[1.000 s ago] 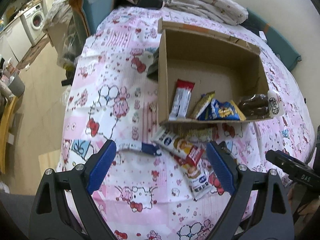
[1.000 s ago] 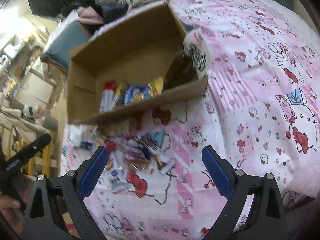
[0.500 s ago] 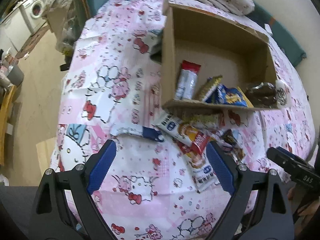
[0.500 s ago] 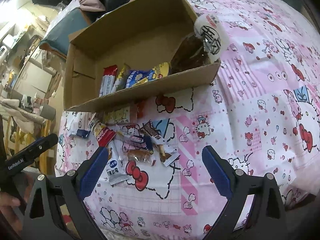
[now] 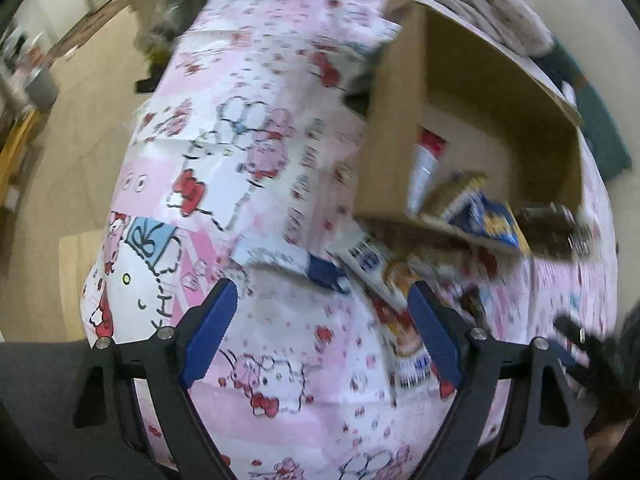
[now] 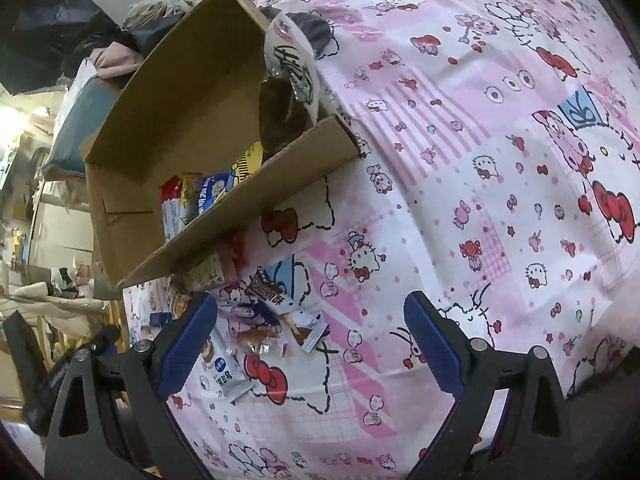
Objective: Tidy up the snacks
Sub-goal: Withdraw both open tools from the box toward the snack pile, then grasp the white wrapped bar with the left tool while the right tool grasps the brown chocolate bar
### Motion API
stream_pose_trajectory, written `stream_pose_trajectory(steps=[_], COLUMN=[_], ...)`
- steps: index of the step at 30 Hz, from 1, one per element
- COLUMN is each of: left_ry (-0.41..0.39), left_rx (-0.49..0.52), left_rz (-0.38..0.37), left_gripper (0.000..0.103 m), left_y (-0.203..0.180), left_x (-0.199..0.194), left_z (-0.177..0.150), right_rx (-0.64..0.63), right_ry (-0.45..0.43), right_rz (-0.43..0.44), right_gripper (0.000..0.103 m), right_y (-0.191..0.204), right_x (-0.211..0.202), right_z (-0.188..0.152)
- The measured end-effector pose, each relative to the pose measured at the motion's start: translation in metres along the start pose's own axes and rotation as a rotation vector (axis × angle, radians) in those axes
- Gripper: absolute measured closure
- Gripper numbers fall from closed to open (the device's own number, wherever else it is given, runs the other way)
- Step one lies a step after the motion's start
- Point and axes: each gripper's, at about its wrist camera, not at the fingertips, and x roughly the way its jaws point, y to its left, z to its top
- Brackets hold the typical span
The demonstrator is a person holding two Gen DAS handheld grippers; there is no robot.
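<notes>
Across the lower part of the left wrist view, your left gripper (image 5: pixel 320 300) hangs over the pink cartoon-print cloth (image 5: pixel 248 152), its jaws closing with nothing yet between the blue pads (image 5: pixel 208 332); only cloth shows in the gap. Just above that gap, near the middle of the frame, a white-and-navy packet (image 5: pixel 296 262) lies flat on the cloth. To its right a blurred scatter of loose snack packets (image 5: pixel 384 280) spreads along the near wall of the cardboard box (image 5: pixel 384 128), which fills the upper right. Inside the box a red-topped packet (image 5: pixel 426 160) leans beside a blue-and-yellow bag (image 5: pixel 490 220). At the far right edge the dark tip of your other tool shows, too blurred to read.

In the right wrist view, the box (image 6: pixel 200 92) stands at upper left, with a dark snack bag (image 6: pixel 284 108) poking over its right end. Loose packets (image 6: pixel 260 320) lie below its near wall, at the lower left. Your right gripper (image 6: pixel 310 324) is released, jaws wide apart, holding nothing, with its left pad over those packets.
</notes>
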Motion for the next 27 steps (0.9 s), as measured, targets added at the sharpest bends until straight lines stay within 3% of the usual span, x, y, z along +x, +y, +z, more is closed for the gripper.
stream_pose_trajectory(steps=[2, 6, 9, 15, 19, 24, 27], left_ry=[-0.001, 0.065, 0.127, 0.163, 0.122, 0.100, 0.144], left_rx=[-0.079, -0.241, -0.278, -0.219, -0.204, -0.266, -0.303], left_rz=[0.020, 0.043, 0.027, 0.071, 0.065, 0.069, 0.033], left_gripper=[0.020, 0.054, 0.054, 0.054, 0.054, 0.054, 0.054], left_y=[0.013, 0.037, 0.034, 0.016, 0.014, 0.016, 0.015], left_x=[0.009, 0.040, 0.059, 0.070, 0.054, 0.037, 0.044], left_z=[0.012, 0.024, 0.018, 0.008, 0.003, -0.008, -0.014], right_rx=[-0.010, -0.019, -0.018, -0.007, -0.006, -0.025, -0.042], right_ry=[0.003, 0.011, 0.010, 0.009, 0.006, 0.013, 0.008], right_rz=[-0.004, -0.003, -0.006, -0.009, -0.008, -0.014, -0.033], right_gripper=[0.006, 0.006, 0.006, 0.006, 0.006, 0.006, 0.006], right_y=[0.001, 0.004, 0.003, 0.000, 0.001, 0.005, 0.007], right_x=[0.001, 0.005, 0.006, 0.006, 0.005, 0.007, 0.007], right_z=[-0.001, 0.000, 0.000, 0.001, 0.001, 0.000, 0.000])
